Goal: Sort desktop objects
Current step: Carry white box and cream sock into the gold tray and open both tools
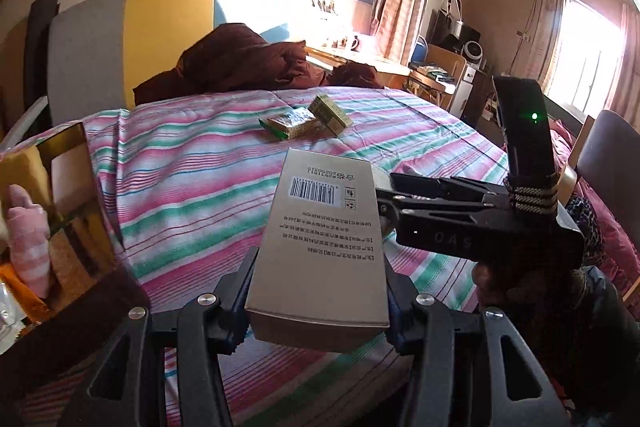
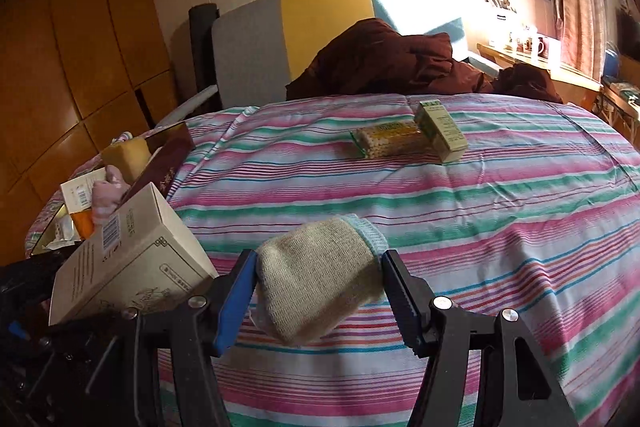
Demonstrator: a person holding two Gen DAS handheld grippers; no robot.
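Observation:
My left gripper [image 1: 318,291] is shut on a long silver-grey carton [image 1: 324,227] with a barcode, held above the striped bedspread [image 1: 192,187]. The same carton [image 2: 120,263] shows at the lower left of the right wrist view. A folded beige sock [image 2: 320,291] with a pale blue cuff sits clamped in my right gripper [image 2: 320,267]. In the left wrist view that right gripper [image 1: 400,187] reaches in from the right, close beside the carton. Two small green-and-yellow packets [image 2: 386,139] [image 2: 440,131] lie further back on the bedspread.
An open gold-lined box [image 1: 68,155] at the left holds a pink sock [image 1: 28,239], a yellow sponge [image 2: 126,153] and other small items. A dark brown heap of clothes [image 1: 240,63] lies at the bed's far end, before a grey-and-yellow headboard [image 1: 120,35]. A chair [image 1: 608,155] stands right.

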